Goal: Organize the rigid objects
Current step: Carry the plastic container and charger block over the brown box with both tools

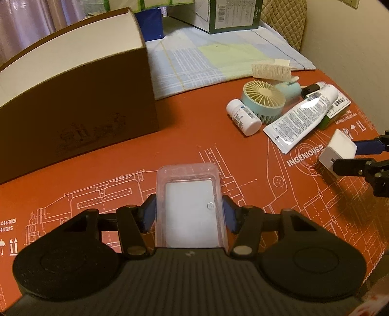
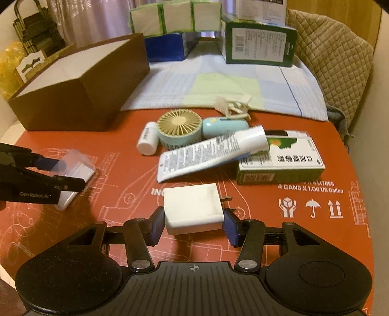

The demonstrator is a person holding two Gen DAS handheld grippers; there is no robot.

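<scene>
Left hand-held gripper (image 1: pixel 188 214) clamped on a clear plastic case (image 1: pixel 188 192) above the orange desk (image 1: pixel 170 136), near the brown box (image 1: pixel 80 102). Right hand-held gripper (image 2: pixel 193 222) clamped on a white charger plug (image 2: pixel 192 206), just before the white tube (image 2: pixel 209 150) and green carton (image 2: pixel 284 158).

A red mat (image 2: pixel 316 218) printed with white line drawings covered the lower frame. Above it lay a plaid cloth (image 2: pixel 218 82). A quilted cushion (image 2: pixel 340 60) filled the upper right, curtains (image 2: pixel 92 21) the upper left.
</scene>
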